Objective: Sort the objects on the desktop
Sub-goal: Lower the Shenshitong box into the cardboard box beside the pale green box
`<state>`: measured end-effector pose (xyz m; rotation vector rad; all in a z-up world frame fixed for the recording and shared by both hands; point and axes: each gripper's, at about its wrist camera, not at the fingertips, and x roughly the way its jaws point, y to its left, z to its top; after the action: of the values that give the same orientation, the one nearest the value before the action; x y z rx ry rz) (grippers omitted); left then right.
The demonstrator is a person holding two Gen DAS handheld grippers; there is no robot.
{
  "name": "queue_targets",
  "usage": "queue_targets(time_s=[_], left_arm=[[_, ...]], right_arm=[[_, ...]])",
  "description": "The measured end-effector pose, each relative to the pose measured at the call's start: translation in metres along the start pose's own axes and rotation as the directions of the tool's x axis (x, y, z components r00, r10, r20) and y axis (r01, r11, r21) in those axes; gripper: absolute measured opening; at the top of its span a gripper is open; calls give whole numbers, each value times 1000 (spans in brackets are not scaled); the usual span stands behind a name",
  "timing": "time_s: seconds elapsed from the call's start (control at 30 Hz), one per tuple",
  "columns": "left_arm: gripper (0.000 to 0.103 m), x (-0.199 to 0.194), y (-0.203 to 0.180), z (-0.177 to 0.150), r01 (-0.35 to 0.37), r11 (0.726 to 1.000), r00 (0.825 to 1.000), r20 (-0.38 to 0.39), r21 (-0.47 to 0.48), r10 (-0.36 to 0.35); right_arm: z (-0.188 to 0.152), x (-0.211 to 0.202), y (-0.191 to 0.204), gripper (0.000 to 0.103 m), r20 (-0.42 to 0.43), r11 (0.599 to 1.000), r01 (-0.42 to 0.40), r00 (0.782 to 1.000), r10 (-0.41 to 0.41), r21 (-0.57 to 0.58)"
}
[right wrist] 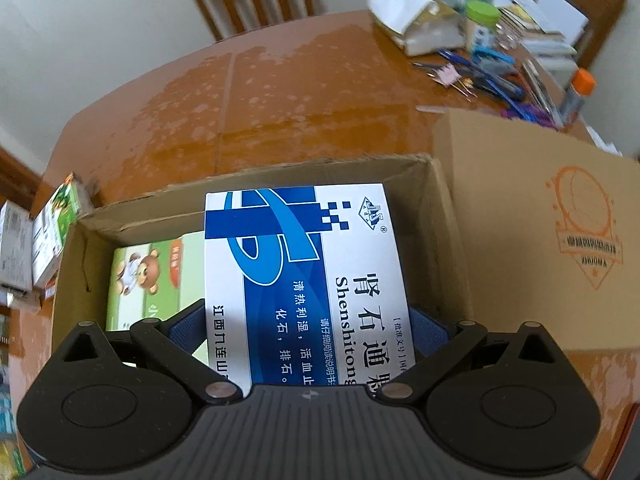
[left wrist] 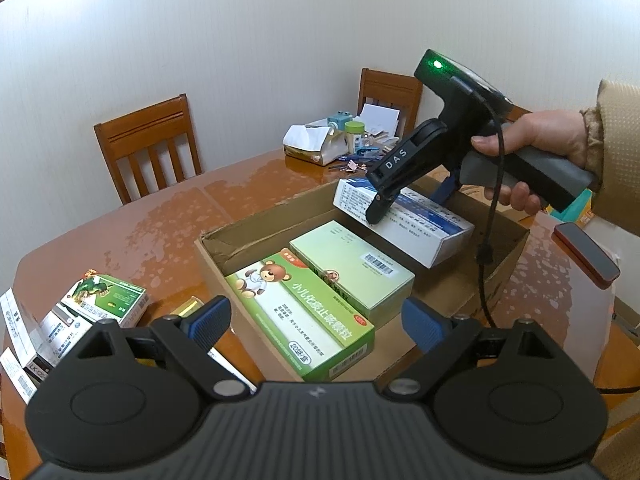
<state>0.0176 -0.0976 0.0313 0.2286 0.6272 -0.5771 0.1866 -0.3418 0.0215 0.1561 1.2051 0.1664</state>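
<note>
Above the cardboard box [right wrist: 452, 216], right fingers [right wrist: 430, 332] clamp a blue-and-white medicine carton [right wrist: 304, 272]; left fingers [left wrist: 212, 316] apart

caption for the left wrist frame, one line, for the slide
Right gripper holds a blue-and-white medicine box over the cardboard box, two green boxes inside; left gripper open in the foreground.

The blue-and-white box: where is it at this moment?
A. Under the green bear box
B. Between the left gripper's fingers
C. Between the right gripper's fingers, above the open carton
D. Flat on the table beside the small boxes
C: the right gripper clamps the blue-and-white box above the open carton.
</note>
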Motion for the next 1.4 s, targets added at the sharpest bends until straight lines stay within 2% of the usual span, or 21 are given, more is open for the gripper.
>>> queue_targets(time_s=[0.13, 0.3, 0.47, 0.57, 1.4], left_arm=[[92, 0, 0, 0, 3, 1000, 1000, -1, 1, -3], [92, 0, 0, 0, 9, 1000, 1000, 2, -4, -9], [92, 0, 0, -2, 20, 1000, 1000, 6, -12, -19], [92, -1, 1, -3, 26, 1000, 1000, 11, -15, -25], [92, -5, 4, -4, 54, 998, 998, 20, -24, -53]], right_arm=[[-2, 4, 0, 103, 0, 1000, 16, 1000, -16, 23], [-3, 9, 13, 103, 5, 994, 108, 994, -108, -13], [-4, 15, 31, 103, 34, 965, 241, 971, -238, -101], [-4, 20, 37, 103, 47, 948, 292, 957, -288, -126], [1, 33, 37, 103, 11, 954, 290, 957, -290, -78]])
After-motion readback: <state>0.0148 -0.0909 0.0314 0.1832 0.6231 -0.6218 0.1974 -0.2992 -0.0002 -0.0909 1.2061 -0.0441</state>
